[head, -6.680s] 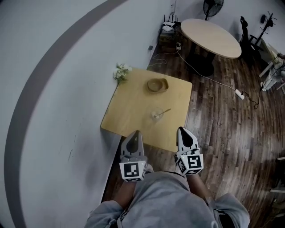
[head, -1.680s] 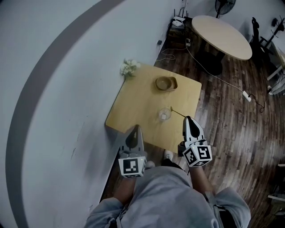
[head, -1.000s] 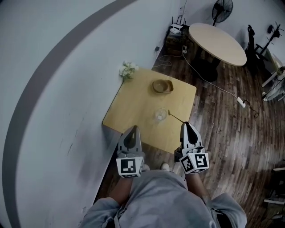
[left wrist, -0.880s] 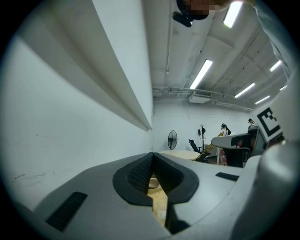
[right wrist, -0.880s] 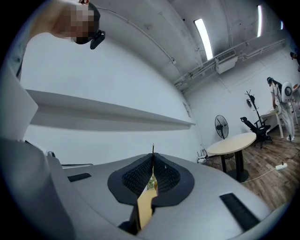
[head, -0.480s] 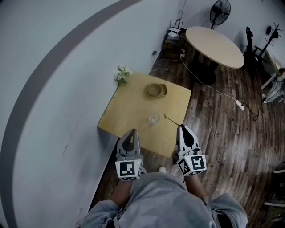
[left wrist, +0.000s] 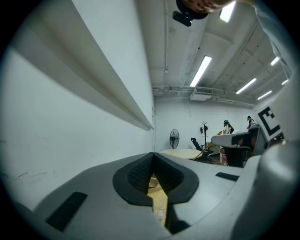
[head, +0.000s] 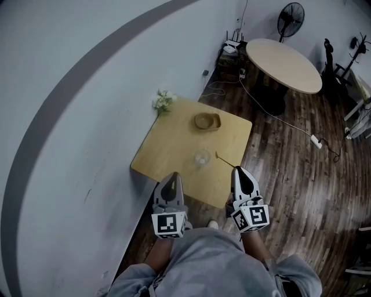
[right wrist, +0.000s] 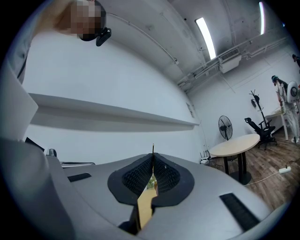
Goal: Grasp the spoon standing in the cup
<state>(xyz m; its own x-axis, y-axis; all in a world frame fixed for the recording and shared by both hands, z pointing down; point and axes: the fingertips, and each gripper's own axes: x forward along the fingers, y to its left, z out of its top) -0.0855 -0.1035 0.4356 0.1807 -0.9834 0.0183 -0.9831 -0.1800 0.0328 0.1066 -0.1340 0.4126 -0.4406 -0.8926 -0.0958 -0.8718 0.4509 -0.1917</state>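
Observation:
A clear glass cup (head: pixel 202 158) stands near the front of the square wooden table (head: pixel 174 145). It holds nothing that I can see. The thin spoon (head: pixel 225 160) is out of the cup and hangs over the table's front right edge. My right gripper (head: pixel 240 170) is shut on its handle, and the bowl end points toward the cup. In the right gripper view the spoon (right wrist: pixel 153 151) sticks up as a thin sliver from between the pressed pads. My left gripper (head: pixel 172 176) hovers shut at the table's front edge, with nothing in it.
A wooden bowl (head: pixel 206 121) sits at the back of the table, and white flowers (head: pixel 163 100) at its back left corner by the wall. A round table (head: pixel 284 64), a fan (head: pixel 290 13) and floor cables lie beyond on the dark wood floor.
The spoon, once standing in the cup, has been taken by my right gripper and drawn back toward me. Over the last second it stays held just clear of the cup.

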